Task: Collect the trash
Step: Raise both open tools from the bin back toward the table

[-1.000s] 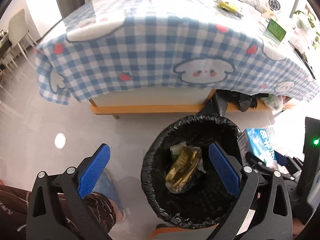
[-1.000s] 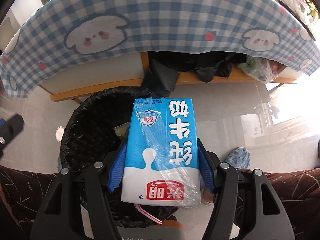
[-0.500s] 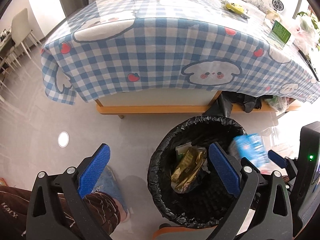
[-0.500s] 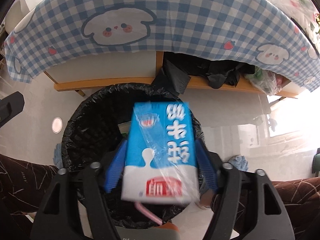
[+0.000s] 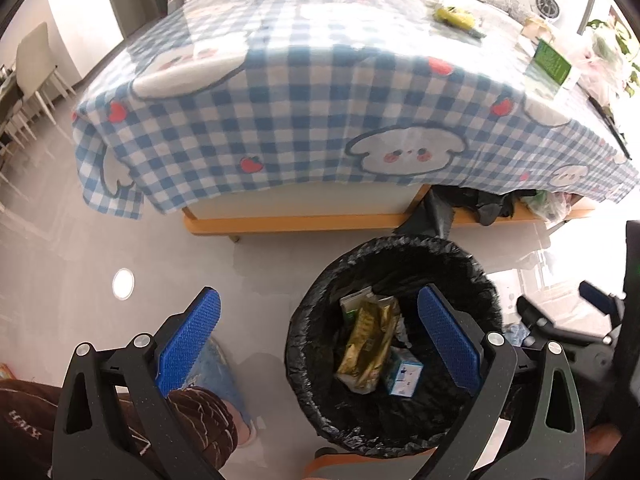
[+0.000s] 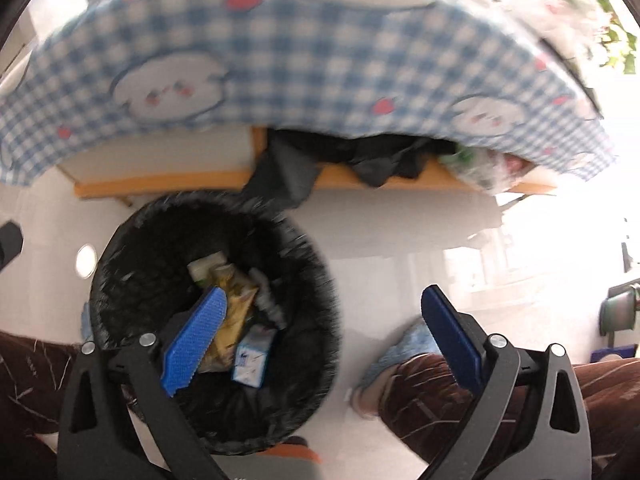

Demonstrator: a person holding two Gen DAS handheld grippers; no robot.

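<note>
A bin lined with a black bag (image 5: pixel 486 284) stands on the floor in front of the table; it also shows in the right wrist view (image 6: pixel 120 240). Inside lie a blue milk carton (image 5: pixel 402 376) (image 6: pixel 252 356) and a gold wrapper (image 5: pixel 366 344) (image 6: pixel 236 296). My left gripper (image 5: pixel 318 340) is open and empty above the bin's left rim. My right gripper (image 6: pixel 324 332) is open and empty above the bin's right rim. It also shows at the right edge of the left wrist view (image 5: pixel 560 312).
A table with a blue checked cloth (image 5: pixel 300 100) stands behind the bin, with a green box (image 5: pixel 552 60) and yellow trash (image 5: pixel 456 16) on top. Black bags (image 5: pixel 488 204) lie on its lower shelf. My knees and slippers (image 6: pixel 396 352) are near the bin.
My right gripper opened and let go of the blue milk carton, which fell into the bin. Both grippers moved back a little, and the right one swung to the right.
</note>
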